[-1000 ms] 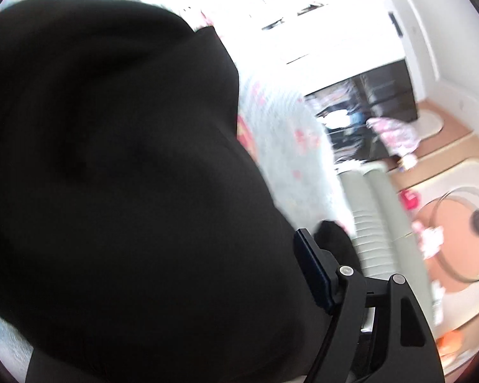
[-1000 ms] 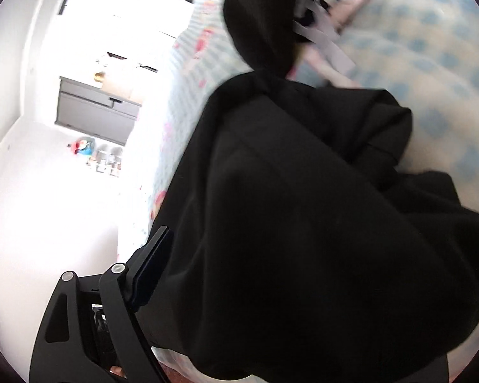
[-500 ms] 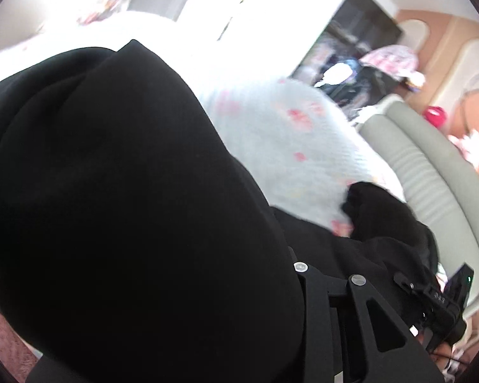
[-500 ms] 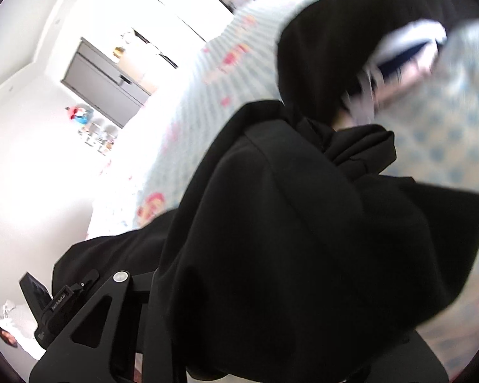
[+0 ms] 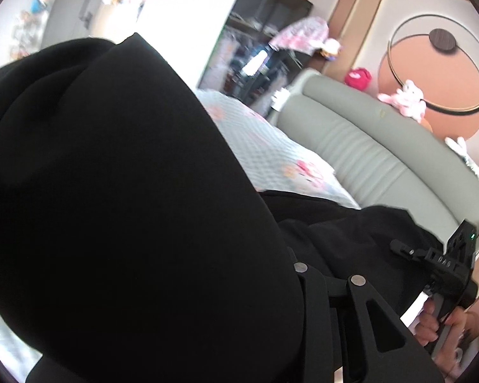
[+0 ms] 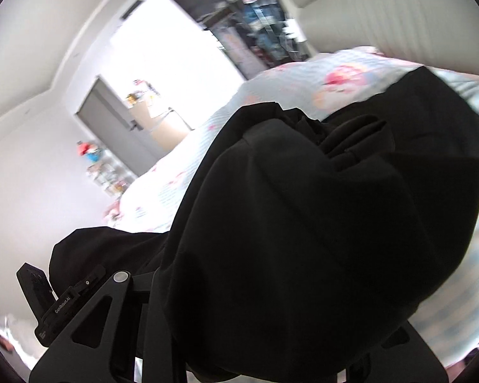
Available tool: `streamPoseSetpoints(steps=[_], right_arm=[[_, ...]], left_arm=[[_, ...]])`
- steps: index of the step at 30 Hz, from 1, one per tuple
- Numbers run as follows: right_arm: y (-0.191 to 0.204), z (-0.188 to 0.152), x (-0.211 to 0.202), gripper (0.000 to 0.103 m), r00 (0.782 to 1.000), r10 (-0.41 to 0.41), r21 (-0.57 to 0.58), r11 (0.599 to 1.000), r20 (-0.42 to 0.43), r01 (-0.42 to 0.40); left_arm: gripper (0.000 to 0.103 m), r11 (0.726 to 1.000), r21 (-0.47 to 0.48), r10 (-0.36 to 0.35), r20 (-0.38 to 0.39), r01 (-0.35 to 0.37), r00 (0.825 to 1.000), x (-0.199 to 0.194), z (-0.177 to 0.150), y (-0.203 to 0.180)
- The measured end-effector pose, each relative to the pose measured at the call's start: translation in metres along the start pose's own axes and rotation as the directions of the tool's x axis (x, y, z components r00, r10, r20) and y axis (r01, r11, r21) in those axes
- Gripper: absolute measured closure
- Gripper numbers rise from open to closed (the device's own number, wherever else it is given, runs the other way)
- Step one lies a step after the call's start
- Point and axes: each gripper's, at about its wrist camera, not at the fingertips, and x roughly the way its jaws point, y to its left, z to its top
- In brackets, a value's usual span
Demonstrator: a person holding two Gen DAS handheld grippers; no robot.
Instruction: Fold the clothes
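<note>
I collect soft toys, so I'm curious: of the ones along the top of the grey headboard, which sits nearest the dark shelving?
The red one, at the headboard's left end beside the shelving; the pink plush sits further right.

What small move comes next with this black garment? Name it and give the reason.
Probably lower both grippers toward the bedspread and spread them apart. The black garment hangs bunched over both cameras, hiding the fingers, with the right gripper close beside the left, so it looks lifted and not yet laid flat for folding.
</note>
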Motion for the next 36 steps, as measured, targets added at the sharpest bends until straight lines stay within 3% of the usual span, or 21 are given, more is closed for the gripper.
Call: streamPoseSetpoints(steps=[3, 7, 9, 11, 13, 14, 16, 17, 18, 21, 24, 26, 27, 28, 30, 31, 32, 33, 36], right_arm=[[-0.048, 0.049, -0.025, 0.074, 0.997, -0.055, -0.013, 0.998, 0.049, 0.056], [-0.078, 0.116, -0.073, 0.074, 0.983, -0.054, -0.061, 0.996, 0.176, 0.066], [-0.095, 0.142, -0.08, 0.073, 0.973, -0.081, -0.081, 0.992, 0.215, 0.1], [-0.131, 0.161, -0.065, 0.055, 0.974, -0.142, -0.024, 0.989, 0.179, 0.149], [-0.183, 0.158, -0.028, 0.051, 0.975, -0.213, 0.095, 0.974, 0.066, 0.207], [-0.205, 0.151, -0.014, 0.053, 0.971, -0.237, 0.155, 0.96, 0.005, 0.234], [-0.245, 0.134, 0.01, 0.053, 0.957, -0.266, 0.267, 0.92, -0.113, 0.287], [-0.254, 0.129, 0.011, 0.051, 0.962, -0.249, 0.275, 0.922, -0.113, 0.271], [-0.257, 0.125, 0.006, 0.051, 0.972, -0.219, 0.259, 0.937, -0.084, 0.233], [-0.273, 0.133, -0.03, 0.045, 0.98, -0.192, 0.238, 0.951, -0.046, 0.197], [-0.281, 0.124, -0.055, 0.045, 0.983, -0.182, 0.287, 0.94, -0.029, 0.183], [-0.274, 0.128, -0.092, 0.045, 0.973, -0.229, 0.291, 0.932, 0.008, 0.217], [-0.265, 0.131, -0.117, 0.045, 0.96, -0.276, 0.269, 0.929, 0.05, 0.253], [-0.256, 0.133, -0.142, 0.045, 0.942, -0.321, 0.248, 0.924, 0.093, 0.29], [-0.239, 0.141, -0.183, 0.045, 0.908, -0.379, 0.224, 0.914, 0.179, 0.338], [-0.232, 0.148, -0.194, 0.045, 0.898, -0.382, 0.225, 0.915, 0.219, 0.335], [-0.223, 0.155, -0.196, 0.045, 0.91, -0.356, 0.21, 0.926, 0.213, 0.313], [-0.214, 0.163, -0.195, 0.045, 0.931, -0.316, 0.187, 0.941, 0.184, 0.282], [-0.182, 0.162, -0.169, 0.045, 0.957, -0.263, 0.032, 0.965, 0.122, 0.261]], left_arm=[[0.072, 0.995, 0.034, -0.093, -0.038, 0.095, 0.995, 0.041, 0.027, -0.041], [0.07, 0.975, 0.042, -0.221, 0.084, 0.218, 0.972, 0.065, 0.062, -0.084], [0.064, 0.973, -0.013, -0.229, 0.1, 0.232, 0.968, 0.092, 0.064, -0.087], [0.057, 0.969, -0.116, -0.213, 0.044, 0.216, 0.976, 0.127, 0.049, -0.074], [0.051, 0.953, -0.227, -0.219, -0.052, 0.202, 0.974, 0.156, 0.021, -0.05], [0.051, 0.941, -0.281, -0.225, -0.099, 0.19, 0.969, 0.17, 0.007, -0.038], [0.04, 0.91, -0.385, -0.244, -0.191, 0.156, 0.951, 0.198, -0.021, -0.013], [0.038, 0.891, -0.434, -0.256, -0.235, 0.135, 0.938, 0.212, -0.035, -0.001], [0.035, 0.873, -0.464, -0.285, -0.231, 0.152, 0.93, 0.209, -0.039, 0.01], [0.032, 0.847, -0.503, -0.318, -0.222, 0.172, 0.922, 0.179, -0.033, 0.038], [0.032, 0.764, -0.618, -0.406, -0.239, 0.184, 0.882, 0.154, -0.032, 0.069], [0.032, 0.713, -0.675, -0.453, -0.235, 0.191, 0.86, 0.134, -0.03, 0.088], [0.032, 0.737, -0.654, -0.415, -0.24, 0.17, 0.877, 0.119, -0.024, 0.093], [0.033, 0.778, -0.613, -0.353, -0.245, 0.137, 0.903, 0.101, -0.015, 0.097], [0.033, 0.882, -0.467, -0.182, -0.202, 0.069, 0.962, 0.068, 0.003, 0.088], [0.033, 0.927, -0.372, -0.1, -0.151, 0.037, 0.984, 0.052, 0.012, 0.076], [0.033, 0.961, -0.275, -0.022, -0.09, -0.004, 0.996, 0.036, 0.02, 0.065], [0.033, 0.98, -0.199, 0.011, -0.044, -0.02, 0.999, 0.029, 0.024, 0.05], [0.033, 0.998, -0.065, -0.024, -0.061, 0.02, 0.998, 0.081, 0.049, 0.006]])
